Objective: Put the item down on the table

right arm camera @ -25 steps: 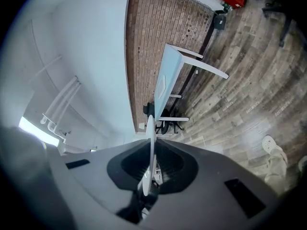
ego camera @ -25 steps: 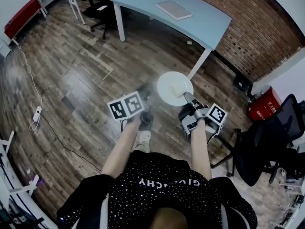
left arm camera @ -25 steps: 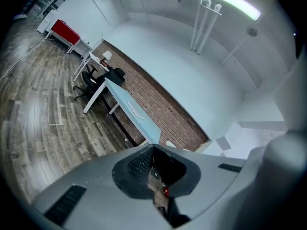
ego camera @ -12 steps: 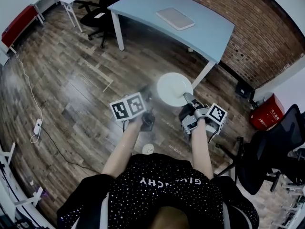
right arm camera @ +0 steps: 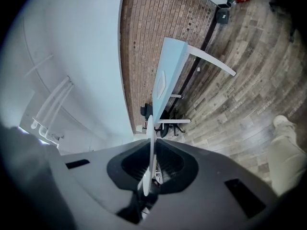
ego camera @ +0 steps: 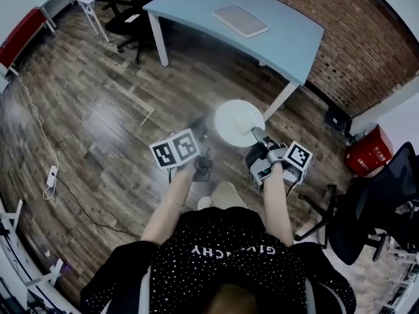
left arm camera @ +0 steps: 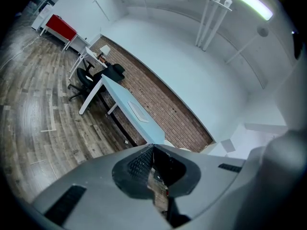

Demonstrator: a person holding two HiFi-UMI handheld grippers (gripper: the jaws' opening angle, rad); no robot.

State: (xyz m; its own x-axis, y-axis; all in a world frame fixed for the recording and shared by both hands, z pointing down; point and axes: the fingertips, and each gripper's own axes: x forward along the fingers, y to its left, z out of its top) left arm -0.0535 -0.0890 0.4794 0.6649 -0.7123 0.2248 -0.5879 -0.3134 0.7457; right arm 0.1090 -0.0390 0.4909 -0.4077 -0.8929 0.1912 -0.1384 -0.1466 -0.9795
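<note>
Two tools out front: the right tool (ego camera: 255, 136) pinches the white plate (ego camera: 237, 120) by its near rim, holding it in the air above the wood floor (ego camera: 98, 110), short of the blue table (ego camera: 288, 34). The left tool (ego camera: 198, 127), pressed together on nothing, hangs just beside the plate.

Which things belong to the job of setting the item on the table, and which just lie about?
Job: white plate, right tool gripping it, blue table.
Lying about: flat pad on table, red box, black office chair, floor power strip.
</note>
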